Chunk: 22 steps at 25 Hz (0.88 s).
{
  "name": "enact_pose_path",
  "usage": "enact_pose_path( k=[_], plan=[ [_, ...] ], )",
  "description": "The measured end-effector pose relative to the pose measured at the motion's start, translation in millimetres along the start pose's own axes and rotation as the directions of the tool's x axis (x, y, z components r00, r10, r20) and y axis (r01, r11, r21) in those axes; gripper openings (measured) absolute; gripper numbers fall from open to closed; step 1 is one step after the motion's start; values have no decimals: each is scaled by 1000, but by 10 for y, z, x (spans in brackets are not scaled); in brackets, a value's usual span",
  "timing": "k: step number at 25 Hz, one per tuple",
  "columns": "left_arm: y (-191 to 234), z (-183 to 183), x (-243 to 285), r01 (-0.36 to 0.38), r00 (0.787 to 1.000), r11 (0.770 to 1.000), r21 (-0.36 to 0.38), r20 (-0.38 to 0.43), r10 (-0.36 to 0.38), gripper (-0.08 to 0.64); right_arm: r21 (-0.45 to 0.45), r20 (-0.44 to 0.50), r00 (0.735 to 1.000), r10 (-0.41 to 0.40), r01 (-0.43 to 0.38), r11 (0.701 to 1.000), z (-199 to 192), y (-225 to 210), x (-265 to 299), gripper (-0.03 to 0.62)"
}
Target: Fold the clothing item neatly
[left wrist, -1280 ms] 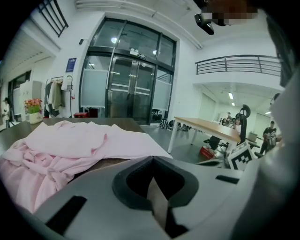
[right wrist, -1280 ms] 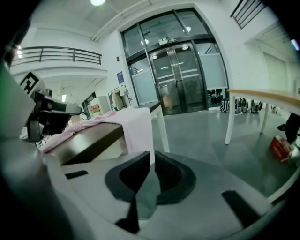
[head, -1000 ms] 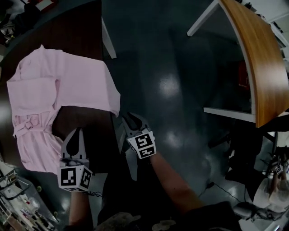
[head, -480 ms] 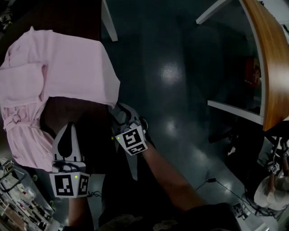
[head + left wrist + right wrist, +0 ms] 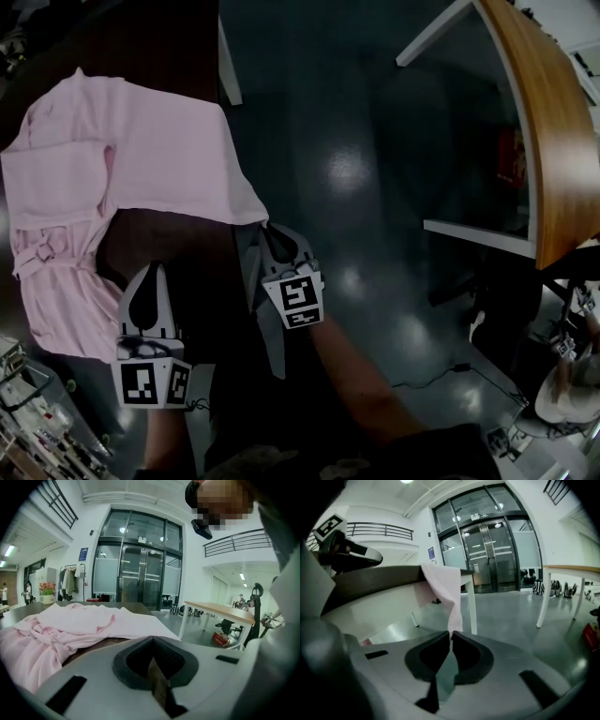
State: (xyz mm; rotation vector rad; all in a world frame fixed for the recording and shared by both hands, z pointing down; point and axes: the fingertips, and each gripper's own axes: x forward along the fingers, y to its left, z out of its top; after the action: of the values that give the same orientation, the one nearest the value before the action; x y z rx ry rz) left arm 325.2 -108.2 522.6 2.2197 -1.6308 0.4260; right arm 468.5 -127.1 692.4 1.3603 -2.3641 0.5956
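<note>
Garment: the pale pink soft cloth garment (image 5: 141, 159) is lying rumpled on the dark brown wooden table (image 5: 164, 234), with one corner (image 5: 255, 212) hanging off the edge.
Left gripper: the left gripper (image 5: 153, 274) is hovering by the near hem, jaws clenched on nothing.
Right gripper: the right gripper (image 5: 272, 234) has just been closing its jaws and is now pinching that hanging corner.
Handling: probably light, limp and sagging, so corners and hems are offering the surest hold.
Hidden: dim lighting is blurring the waist detail, and the depth of the pinch is staying unclear.
</note>
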Motion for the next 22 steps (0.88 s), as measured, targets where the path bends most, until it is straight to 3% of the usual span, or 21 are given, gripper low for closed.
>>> enact_pose_path(
  k=[5, 12, 22],
  plan=[
    [183, 146, -67, 19, 999, 1000, 4, 51, -19, 11, -4, 71, 987, -146, 147, 989, 500, -337, -267, 12],
    [559, 412, -397, 38, 996, 999, 4, 78, -39, 11, -24, 159, 943, -293, 300, 953, 1297, -508, -611, 12],
    [1109, 599, -874, 100, 989, 995, 17, 110, -101, 11, -38, 295, 891, -345, 372, 927, 2359, -3, -921, 12]
  ],
)
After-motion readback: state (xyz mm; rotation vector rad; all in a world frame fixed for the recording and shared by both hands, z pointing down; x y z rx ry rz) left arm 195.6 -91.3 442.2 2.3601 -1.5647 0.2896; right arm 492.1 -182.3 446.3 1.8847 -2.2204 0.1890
